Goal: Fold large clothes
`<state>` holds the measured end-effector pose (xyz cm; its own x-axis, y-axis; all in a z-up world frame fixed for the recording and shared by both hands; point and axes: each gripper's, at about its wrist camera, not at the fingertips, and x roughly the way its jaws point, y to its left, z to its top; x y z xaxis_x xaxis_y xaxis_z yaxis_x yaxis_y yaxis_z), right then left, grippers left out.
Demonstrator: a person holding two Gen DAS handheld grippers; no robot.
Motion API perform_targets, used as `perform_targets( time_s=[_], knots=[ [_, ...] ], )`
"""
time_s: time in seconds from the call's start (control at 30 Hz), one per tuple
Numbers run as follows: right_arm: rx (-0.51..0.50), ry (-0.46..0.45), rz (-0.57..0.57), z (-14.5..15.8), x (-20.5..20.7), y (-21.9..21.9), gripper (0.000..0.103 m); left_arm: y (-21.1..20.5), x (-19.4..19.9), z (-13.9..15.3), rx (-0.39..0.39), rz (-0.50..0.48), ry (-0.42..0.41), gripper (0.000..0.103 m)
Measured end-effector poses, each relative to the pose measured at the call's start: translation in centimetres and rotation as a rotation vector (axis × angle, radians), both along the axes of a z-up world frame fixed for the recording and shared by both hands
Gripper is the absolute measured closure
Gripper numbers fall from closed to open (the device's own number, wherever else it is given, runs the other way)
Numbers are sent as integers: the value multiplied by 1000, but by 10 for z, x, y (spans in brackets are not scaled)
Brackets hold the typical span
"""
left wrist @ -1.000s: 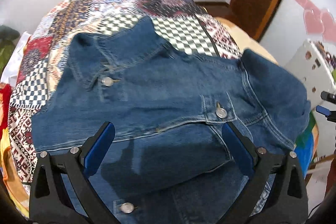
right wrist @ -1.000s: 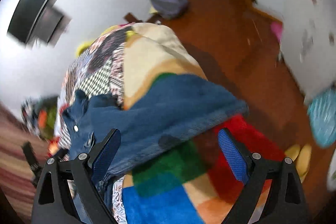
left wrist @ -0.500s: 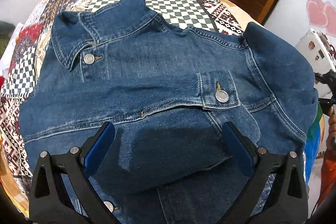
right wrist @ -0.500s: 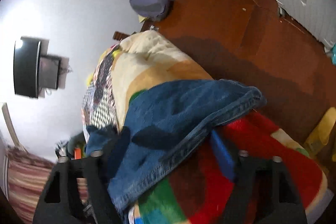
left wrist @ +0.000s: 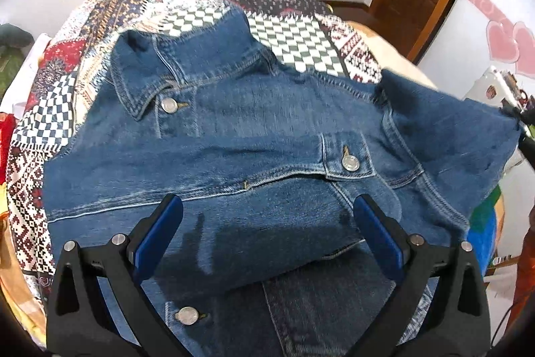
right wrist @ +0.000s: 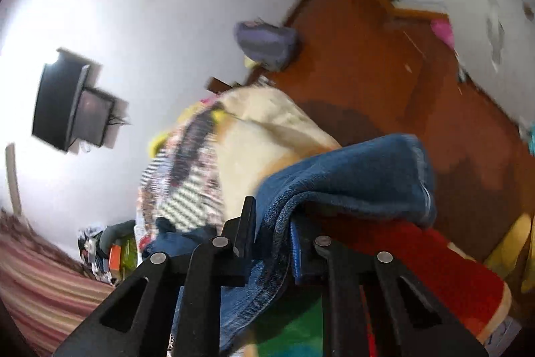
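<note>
Patchwork bedding (left wrist: 301,32) is spread under a denim jacket (left wrist: 267,136), laid face up across the bed with its collar (left wrist: 147,79) at upper left. Over its lower front the left gripper (left wrist: 267,233) is held wide, gripping nothing. The sleeve (right wrist: 351,176) is pinched tight in the right gripper (right wrist: 272,230). If only that thick hem is caught, the sleeve could be lost mid-fold.
</note>
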<state>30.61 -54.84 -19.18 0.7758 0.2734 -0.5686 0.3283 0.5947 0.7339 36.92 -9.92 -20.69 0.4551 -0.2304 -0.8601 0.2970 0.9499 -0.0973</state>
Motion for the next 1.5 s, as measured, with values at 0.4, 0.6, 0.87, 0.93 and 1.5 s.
perform_targets(
  time_s=[0.4,0.6,0.87,0.93,1.5],
  knots=[
    [-64,-253,250,123,47,110,90,52,-28,43,-59,59,-121,0],
    [-67,-227,414,120,87,211,90,97,-46,57,-72,121,-167,0],
    [-46,-38,613,47,104,329,90,149,-69,52,-76,216,-173,0],
    [-49,25,671,25,103,352,90,159,-72,47,-79,236,-161,0],
    [-175,293,1001,-30,62,380,89,161,-71,39,-68,256,-120,0]
  ],
)
